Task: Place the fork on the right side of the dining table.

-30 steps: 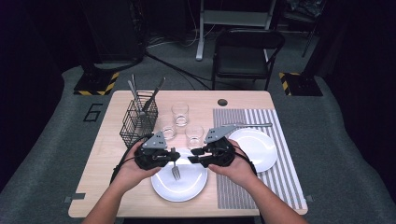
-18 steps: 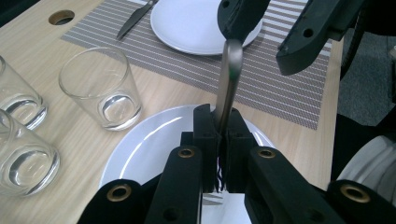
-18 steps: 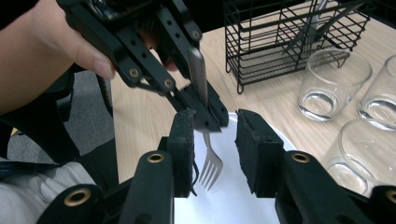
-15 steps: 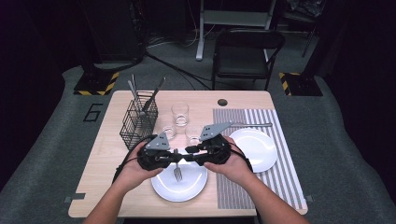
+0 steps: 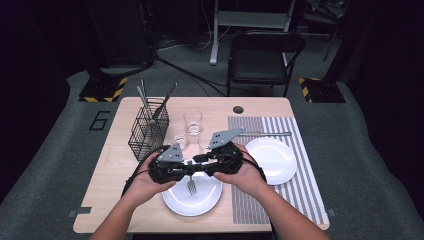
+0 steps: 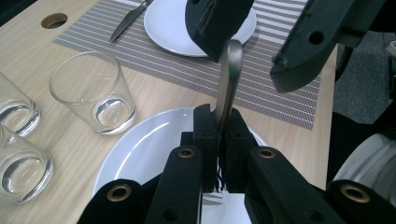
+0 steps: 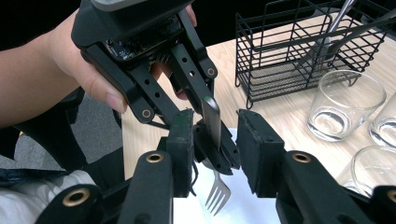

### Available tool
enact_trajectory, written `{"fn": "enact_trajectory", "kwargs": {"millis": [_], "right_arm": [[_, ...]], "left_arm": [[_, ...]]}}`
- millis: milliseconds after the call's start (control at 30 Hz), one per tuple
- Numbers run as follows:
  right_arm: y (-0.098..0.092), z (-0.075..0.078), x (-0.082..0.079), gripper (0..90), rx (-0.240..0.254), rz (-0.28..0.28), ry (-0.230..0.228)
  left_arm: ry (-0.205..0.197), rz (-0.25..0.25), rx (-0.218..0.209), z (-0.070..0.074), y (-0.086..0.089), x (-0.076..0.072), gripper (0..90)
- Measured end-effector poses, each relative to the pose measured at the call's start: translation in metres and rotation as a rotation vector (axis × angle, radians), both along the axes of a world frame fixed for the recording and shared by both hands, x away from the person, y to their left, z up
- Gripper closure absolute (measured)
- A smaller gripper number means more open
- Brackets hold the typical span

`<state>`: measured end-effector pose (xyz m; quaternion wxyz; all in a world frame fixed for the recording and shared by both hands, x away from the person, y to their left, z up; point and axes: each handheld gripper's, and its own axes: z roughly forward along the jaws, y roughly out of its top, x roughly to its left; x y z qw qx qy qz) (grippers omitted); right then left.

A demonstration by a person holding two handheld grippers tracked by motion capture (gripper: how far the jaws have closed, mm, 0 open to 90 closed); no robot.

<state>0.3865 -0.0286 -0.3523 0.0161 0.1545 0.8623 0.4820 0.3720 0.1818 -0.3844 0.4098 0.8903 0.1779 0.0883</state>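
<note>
My left gripper (image 6: pixel 218 140) is pinching a fork (image 6: pixel 227 79) by the lower part of its handle, pads pressed tight on the metal, tines pointing down over the near white plate (image 5: pixel 192 200). In the high view the fork (image 5: pixel 191 185) hangs between my two hands, above that plate, at the near middle of the surface (image 5: pixel 110 165).

My right gripper (image 7: pixel 215 135) faces the left one — its jaws stand spread on either side of the fork's handle (image 7: pixel 211 116), with a gap between each pad and the metal, so it grips nothing. In the left gripper view its two black jaws come down around the handle's upper end.

To the far left stands a black wire basket (image 5: pixel 149 131) with cutlery in it. Three clear glasses (image 5: pixel 192 122) sit just right of it. On the striped mat (image 5: pixel 300 180) to the right lies a second white plate (image 5: pixel 272 160), and a knife (image 5: pixel 265 133) lies just beyond it.
</note>
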Motion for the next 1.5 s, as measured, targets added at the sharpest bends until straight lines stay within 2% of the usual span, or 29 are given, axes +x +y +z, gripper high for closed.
{"fn": "enact_trajectory", "kwargs": {"millis": [400,1033,1267,1500], "right_arm": [[0.007,0.002,-0.001,69.3,-0.003,0.013,0.005],[0.011,0.000,0.001,80.9,-0.018,0.028,0.011],[0.012,0.001,0.000,85.0,-0.061,0.041,-0.036],[0.013,0.004,-0.003,87.2,-0.073,0.027,-0.074]], "left_arm": [[0.000,-0.003,-0.004,-0.001,-0.003,-0.001,86.5],[0.005,-0.013,0.000,-0.001,-0.003,-0.002,86.5],[0.005,-0.009,-0.002,-0.003,-0.004,-0.002,85.0],[0.000,-0.007,-0.009,-0.003,-0.003,-0.001,82.0]]}}
